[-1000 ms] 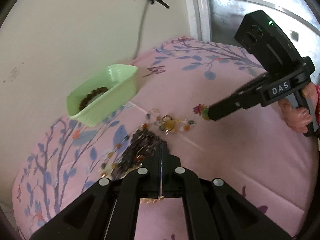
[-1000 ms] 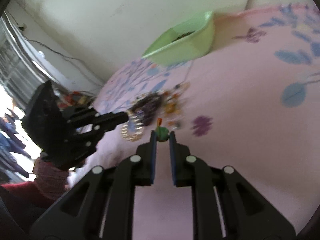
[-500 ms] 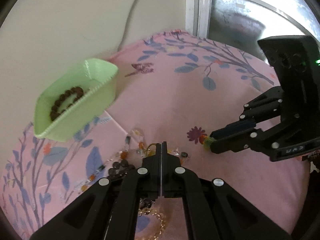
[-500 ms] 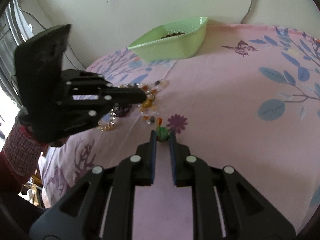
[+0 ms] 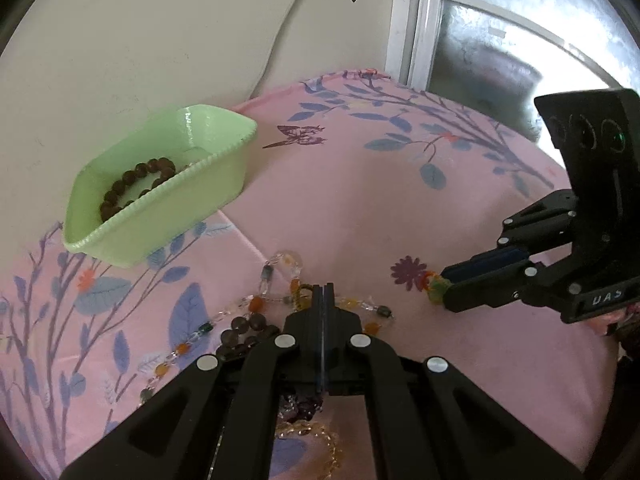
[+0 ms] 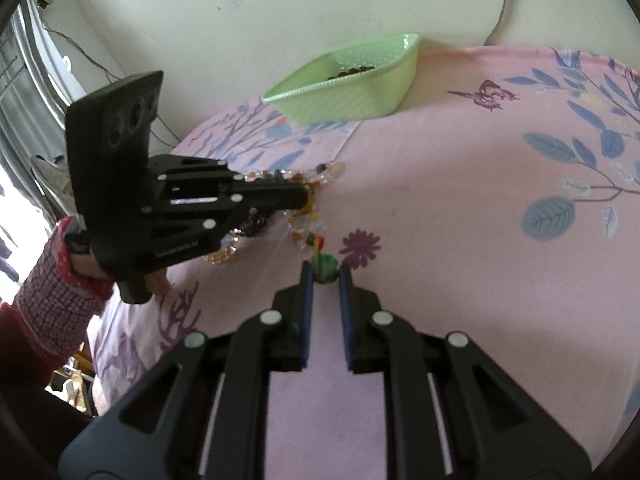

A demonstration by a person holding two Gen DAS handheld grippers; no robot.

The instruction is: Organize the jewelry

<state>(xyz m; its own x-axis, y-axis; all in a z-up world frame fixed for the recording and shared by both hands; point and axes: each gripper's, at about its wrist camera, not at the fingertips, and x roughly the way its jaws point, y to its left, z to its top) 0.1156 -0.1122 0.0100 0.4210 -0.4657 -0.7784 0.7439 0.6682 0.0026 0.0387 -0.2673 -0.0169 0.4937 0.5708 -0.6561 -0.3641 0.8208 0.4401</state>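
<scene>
A green tray (image 5: 224, 168) holds a dark bead bracelet (image 5: 136, 184); the tray also shows in the right wrist view (image 6: 360, 92). A pile of bead strands (image 5: 276, 300) lies on the pink cloth. My left gripper (image 5: 323, 290) is shut with its tips over the pile, at a small amber piece (image 5: 302, 296); whether it grips it I cannot tell. It also shows in the right wrist view (image 6: 302, 198). My right gripper (image 6: 325, 276) is shut on a green and orange beaded piece (image 6: 326, 268), low on the cloth; it also shows in the left wrist view (image 5: 444, 284).
The pink floral cloth (image 6: 480, 208) covers a round table against a white wall. A window (image 5: 500, 40) stands at the back right. A pale gold bracelet (image 5: 320, 436) lies under my left gripper.
My left gripper has moved forward over the bead pile. My right gripper has held the green piece steady near the purple flower print.
</scene>
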